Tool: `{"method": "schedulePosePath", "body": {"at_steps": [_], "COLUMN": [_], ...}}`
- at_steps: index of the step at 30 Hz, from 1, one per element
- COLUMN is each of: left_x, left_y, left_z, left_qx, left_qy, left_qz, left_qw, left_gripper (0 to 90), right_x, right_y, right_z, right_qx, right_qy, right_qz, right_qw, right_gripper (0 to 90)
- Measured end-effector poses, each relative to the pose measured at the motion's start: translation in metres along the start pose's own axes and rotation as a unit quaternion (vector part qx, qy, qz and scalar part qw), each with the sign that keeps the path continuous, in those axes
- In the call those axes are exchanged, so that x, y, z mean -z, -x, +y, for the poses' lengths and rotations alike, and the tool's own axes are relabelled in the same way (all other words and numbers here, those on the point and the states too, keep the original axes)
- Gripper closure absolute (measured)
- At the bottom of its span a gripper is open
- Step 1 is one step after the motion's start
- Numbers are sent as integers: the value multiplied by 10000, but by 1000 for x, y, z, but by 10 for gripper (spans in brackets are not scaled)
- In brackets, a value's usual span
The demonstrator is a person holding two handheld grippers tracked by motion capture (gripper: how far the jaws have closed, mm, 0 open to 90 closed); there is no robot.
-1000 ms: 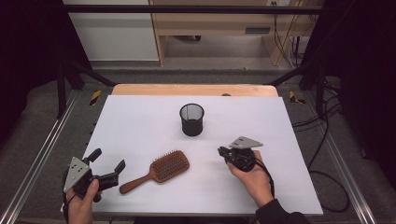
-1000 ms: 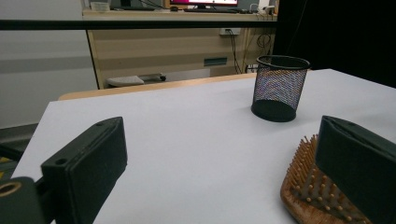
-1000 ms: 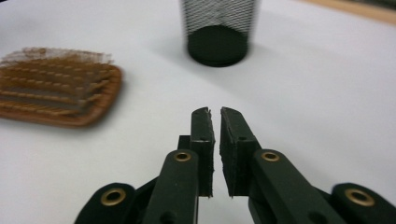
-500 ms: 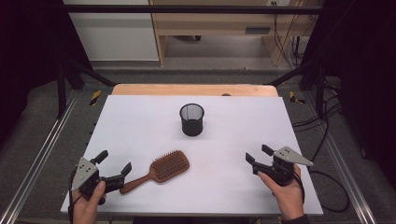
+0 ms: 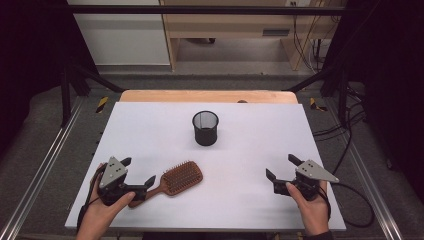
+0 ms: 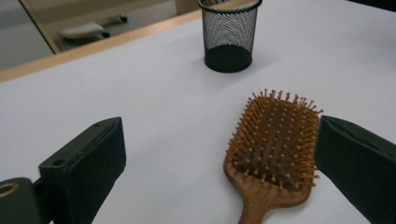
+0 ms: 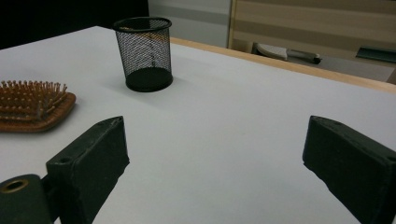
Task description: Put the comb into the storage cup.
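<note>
A wooden paddle hairbrush lies bristles up on the white table, handle toward the front left. My left gripper stands open at the handle end. In the left gripper view the brush head lies between the jaws, nearer the right one, and no pad touches it. A black mesh cup stands upright at the table's middle. Near the front right, my right gripper is open; its jaws have just been opening, with nothing between them. Its view shows the cup and brush ahead on the left.
A wooden strip runs along the table's far edge. Metal rails flank both sides. A cable trails from the right gripper over the table's right edge. Bare tabletop lies between the brush and the right gripper.
The right gripper moved from beside the brush to the front right and opened its jaws. The left gripper moved right and up to the brush handle, still open.
</note>
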State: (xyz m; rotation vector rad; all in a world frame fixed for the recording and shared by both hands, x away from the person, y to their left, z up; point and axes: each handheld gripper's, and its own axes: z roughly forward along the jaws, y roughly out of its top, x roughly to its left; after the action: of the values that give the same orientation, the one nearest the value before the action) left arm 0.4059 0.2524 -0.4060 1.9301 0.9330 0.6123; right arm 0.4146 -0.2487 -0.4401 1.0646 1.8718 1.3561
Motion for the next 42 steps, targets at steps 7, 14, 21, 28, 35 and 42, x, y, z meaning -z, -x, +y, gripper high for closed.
{"method": "schedulePosePath", "body": {"at_steps": [7, 14, 21, 28, 35, 42], "left_x": [-12, -24, -38, -46, -46, -47], "left_y": [5, 12, 15, 17, 13, 10], "left_z": [5, 5, -2, -10, -13, -16], "left_qx": [-308, -581, -705, -892, -873, -907], "left_qy": [-628, -1196, -1695, -2060, -2290, -2402], "left_qz": [-296, -470, -766, -803, -894, -880], "left_qw": [9971, 9900, 9800, 9712, 9654, 9625], "left_gripper": [38, 65, 57, 56, 65, 77], "right_x": [-2, -2, -2, -1, -2, -2], "right_y": [0, 2, 2, 2, 2, 3], "right_z": [-2, -3, -4, -4, -4, -4], "right_qx": [21, -19, -22, -49, -52, -72], "right_qy": [-31, -51, -74, -66, -88, -93], "right_qz": [-23, -6, -8, -25, -33, -36], "right_qw": [10000, 10000, 10000, 10000, 9999, 9999], "right_gripper": [68, 68, 68, 68, 67, 68]}}
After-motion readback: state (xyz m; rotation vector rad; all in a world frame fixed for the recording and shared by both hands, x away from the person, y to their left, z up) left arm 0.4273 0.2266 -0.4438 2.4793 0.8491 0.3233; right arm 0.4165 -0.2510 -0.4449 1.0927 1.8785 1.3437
